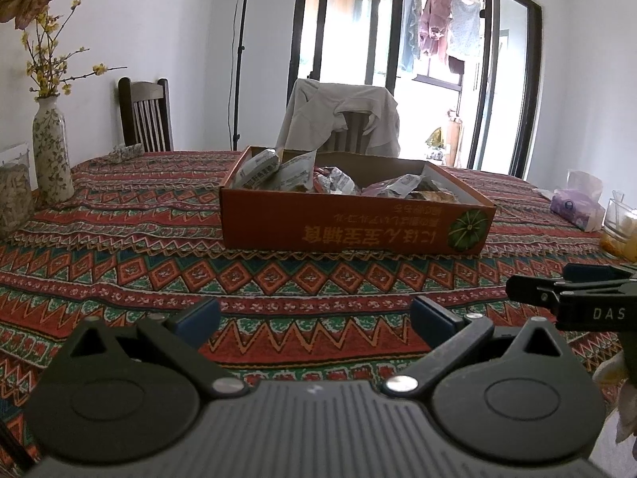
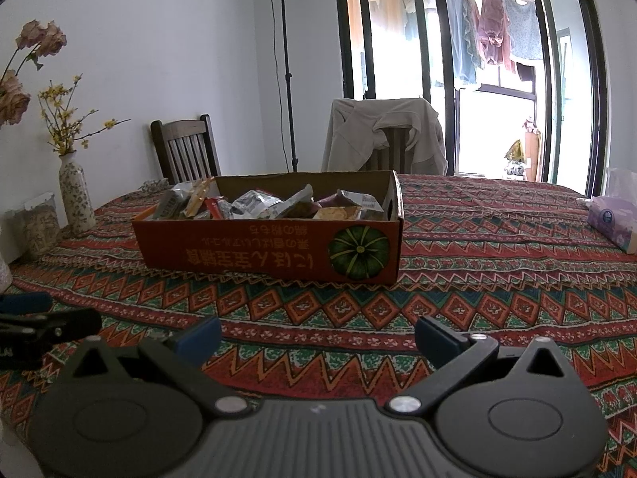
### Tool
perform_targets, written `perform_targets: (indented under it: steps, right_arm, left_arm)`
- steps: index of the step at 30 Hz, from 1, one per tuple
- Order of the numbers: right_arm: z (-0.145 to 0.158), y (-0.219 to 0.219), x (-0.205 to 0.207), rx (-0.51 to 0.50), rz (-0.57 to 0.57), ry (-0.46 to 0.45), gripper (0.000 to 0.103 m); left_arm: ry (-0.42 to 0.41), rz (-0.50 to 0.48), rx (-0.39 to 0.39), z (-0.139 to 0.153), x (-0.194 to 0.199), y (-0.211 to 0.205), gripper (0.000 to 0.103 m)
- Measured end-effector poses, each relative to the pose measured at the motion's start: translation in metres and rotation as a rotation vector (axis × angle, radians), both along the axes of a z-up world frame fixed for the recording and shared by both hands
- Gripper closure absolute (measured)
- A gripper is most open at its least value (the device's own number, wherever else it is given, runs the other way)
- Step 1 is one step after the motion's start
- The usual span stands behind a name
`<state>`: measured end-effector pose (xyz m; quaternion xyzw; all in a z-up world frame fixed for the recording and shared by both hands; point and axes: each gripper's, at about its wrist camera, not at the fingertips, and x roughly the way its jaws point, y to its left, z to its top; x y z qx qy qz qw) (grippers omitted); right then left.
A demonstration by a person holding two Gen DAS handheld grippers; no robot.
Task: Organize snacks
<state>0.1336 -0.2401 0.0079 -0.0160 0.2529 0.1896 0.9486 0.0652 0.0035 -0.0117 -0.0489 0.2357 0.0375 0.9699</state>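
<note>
Two hand-held grippers hover low over the desk [image 1: 119, 215], side by side: left hand-held gripper [image 1: 314, 314] w/ blue pads spread wide, nothing between; right hand-held gripper [image 2: 317, 332] likewise wide & empty. Ahead of both, mid-desk on the patterned cloth, sits an orange cardboard box [image 1: 350, 227] w/ pumpkin print, loaded w/ snack packets [image 2: 258, 203]. Floral vase [image 2: 76, 195] stands far left, tissue pack [image 2: 611, 221] far right, both well apart from box.

We see the snack packets [image 2: 258, 203] half hidden behind the orange box [image 2: 270, 247] wall, labels unreadable.
</note>
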Motion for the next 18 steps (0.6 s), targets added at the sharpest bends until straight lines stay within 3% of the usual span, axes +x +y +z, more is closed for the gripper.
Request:
perform_targets:
  steps: [18]
  right_arm:
    - [-0.0042,0.0015,-0.0017,-0.003,0.005,0.007,0.000]
  left_arm:
    - [-0.020,-0.001,-0.013,-0.0006,-0.0020,0.0020,0.000]
